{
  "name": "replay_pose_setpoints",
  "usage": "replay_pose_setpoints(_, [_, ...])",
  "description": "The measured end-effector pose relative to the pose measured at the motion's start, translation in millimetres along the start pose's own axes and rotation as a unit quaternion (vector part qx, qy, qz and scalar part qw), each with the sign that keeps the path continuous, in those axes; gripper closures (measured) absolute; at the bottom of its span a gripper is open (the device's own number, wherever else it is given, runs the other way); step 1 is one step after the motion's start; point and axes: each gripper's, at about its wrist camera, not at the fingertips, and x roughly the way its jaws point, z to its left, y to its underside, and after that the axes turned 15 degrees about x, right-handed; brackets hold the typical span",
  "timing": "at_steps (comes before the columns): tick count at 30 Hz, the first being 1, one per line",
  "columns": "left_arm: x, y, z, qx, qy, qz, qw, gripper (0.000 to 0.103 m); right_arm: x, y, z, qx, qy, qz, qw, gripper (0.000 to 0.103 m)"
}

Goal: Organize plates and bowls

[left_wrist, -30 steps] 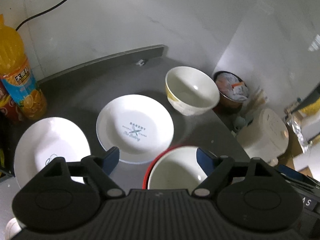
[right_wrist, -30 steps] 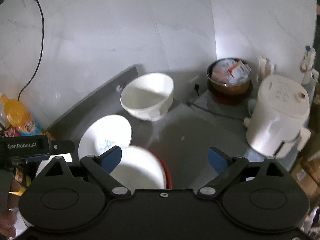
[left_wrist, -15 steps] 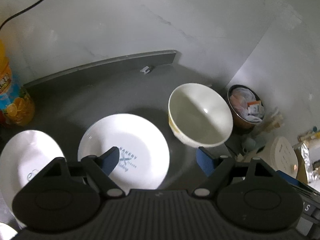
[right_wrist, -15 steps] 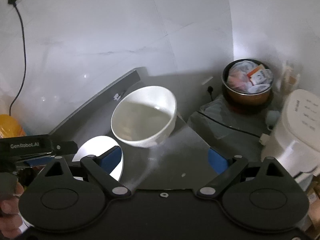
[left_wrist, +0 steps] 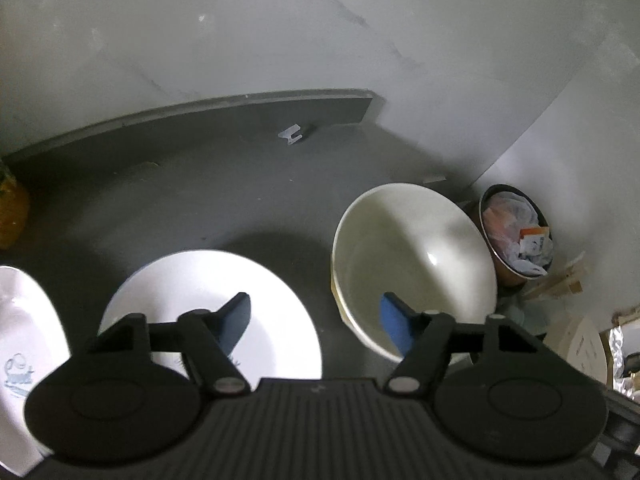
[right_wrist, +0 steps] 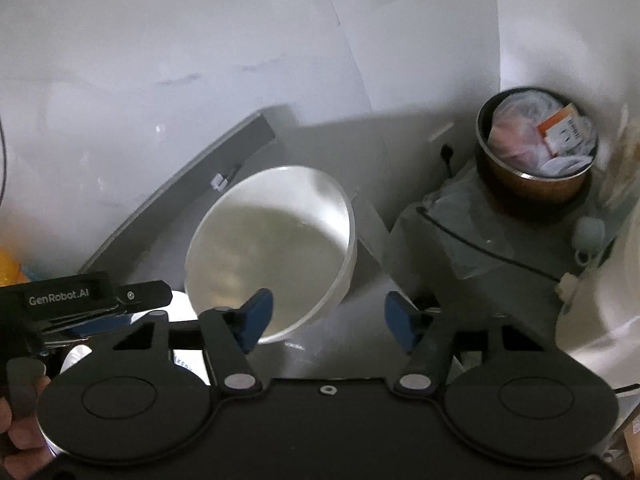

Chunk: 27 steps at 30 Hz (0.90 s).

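Right hand-held gripper [right_wrist: 328,318] open beside cream bowl [right_wrist: 272,248], plate [left_wrist: 200,288] nearby

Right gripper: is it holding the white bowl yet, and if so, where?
No. The right gripper is open and holds nothing; one fingertip overlaps the white bowl near its rim, without pinching it. The left gripper is open too.

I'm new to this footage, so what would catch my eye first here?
The big cream bowl on the dark counter, just ahead of both open grippers: left gripper, right gripper. Left of it lies a bright white plate, and a pot of packets stands in the far corner.
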Motion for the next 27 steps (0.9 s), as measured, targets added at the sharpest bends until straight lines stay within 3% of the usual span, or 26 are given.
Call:
replay_pose_setpoints(8, [34, -11, 2, -0.022, 0.005, 0.014, 0.9997, 0.057, 36, -11, 2, 0.001, 0.01, 0.028, 1.0, 0.054])
replay_pose_setpoints(10, [43, -12, 2, -0.024, 0.007, 0.024, 0.9994, 0.064, 43, -13, 0, 0.005, 0.013, 0.032, 0.999, 0.059])
replay_pose_setpoints(12, [51, -13, 3, -0.028, 0.015, 0.035, 0.9989, 0.073, 50, -15, -3, 0.008, 0.014, 0.041, 0.999, 0.071])
replay_pose_setpoints(17, [69, -14, -2, -0.022, 0.027, 0.046, 0.9984, 0.094, 61, -17, -6, 0.019, 0.001, 0.045, 0.999, 0.081])
replay_pose_setpoints(27, [45, -16, -9, 0.0, 0.031, 0.017, 0.9994, 0.094, 42, -14, -3, 0.009, -0.005, 0.018, 1.0, 0.084])
